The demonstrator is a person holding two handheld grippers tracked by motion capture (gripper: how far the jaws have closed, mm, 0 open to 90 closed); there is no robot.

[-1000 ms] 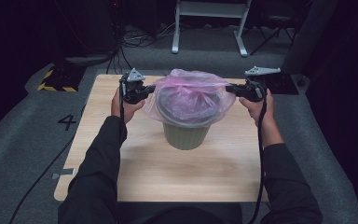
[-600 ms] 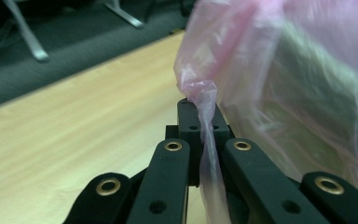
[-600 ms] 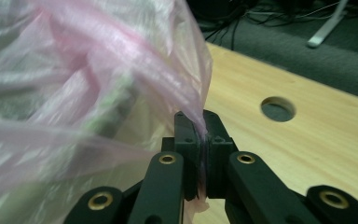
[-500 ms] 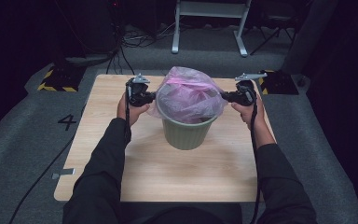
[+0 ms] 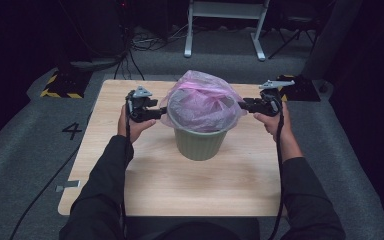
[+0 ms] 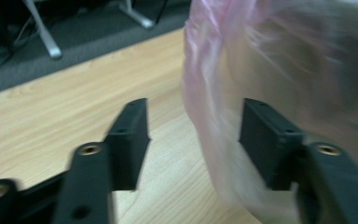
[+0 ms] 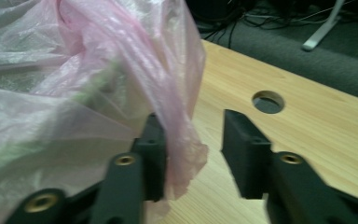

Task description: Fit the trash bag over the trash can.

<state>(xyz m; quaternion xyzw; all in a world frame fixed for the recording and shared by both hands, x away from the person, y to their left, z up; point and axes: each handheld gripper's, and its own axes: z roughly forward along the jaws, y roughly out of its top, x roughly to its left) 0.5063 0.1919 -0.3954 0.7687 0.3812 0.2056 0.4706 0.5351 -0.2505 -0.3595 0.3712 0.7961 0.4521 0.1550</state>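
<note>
A pale green bin (image 5: 200, 142) stands mid-table with a thin pink plastic bag (image 5: 202, 100) puffed over its mouth. My left gripper (image 5: 161, 111) is at the bin's left rim and my right gripper (image 5: 242, 105) at its right rim. Both pairs of jaws have just been opening. In the left gripper view the left gripper (image 6: 196, 112) is open, and the bag's film (image 6: 279, 56) hangs loose between the jaws, close to the right one. In the right gripper view the right gripper (image 7: 193, 121) is open, with a fold of the bag (image 7: 74, 70) draped against its left jaw, unpinched.
The wooden table (image 5: 205, 185) has bare board all round the bin and a round hole (image 7: 267, 101) near its far right. Grey carpet surrounds it, with cables and white frame legs (image 5: 187, 35) behind and yellow-black striped blocks (image 5: 60, 85) at the back corners.
Both hands have come inward to the bin's sides, the left one sinking a little. The bag, held stretched wide before, now sits slack over the rim, and both pairs of jaws have opened.
</note>
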